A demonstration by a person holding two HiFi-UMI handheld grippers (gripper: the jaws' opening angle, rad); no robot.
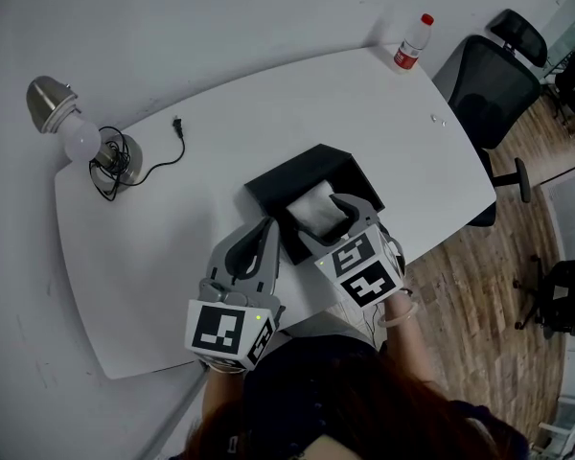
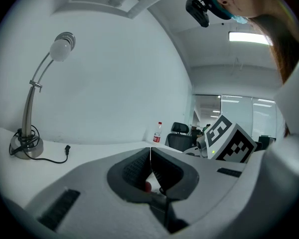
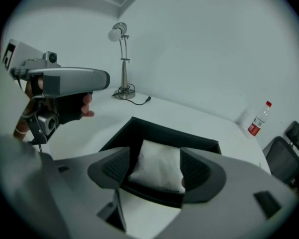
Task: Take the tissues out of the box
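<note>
Tissues (image 3: 157,167) lying in box (image 1: 297,175); right gripper (image 1: 323,220) tilting down, jaws spread astride them; left gripper (image 1: 265,230) pointing level, jaws pressed together.

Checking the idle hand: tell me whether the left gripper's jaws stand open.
No: the left gripper has its jaws pressed together, with nothing between them.

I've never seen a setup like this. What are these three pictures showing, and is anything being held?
A person works two hand-held tongs; the patterned cubes are part of them. One picture looks down from a head camera; the others come from cameras on each tool. On the white table are a desk lamp, a plastic bottle and an open black box with a tissue pack inside. The left tongs are shut, empty. The right tongs are open over that pack, gripping nothing.
</note>
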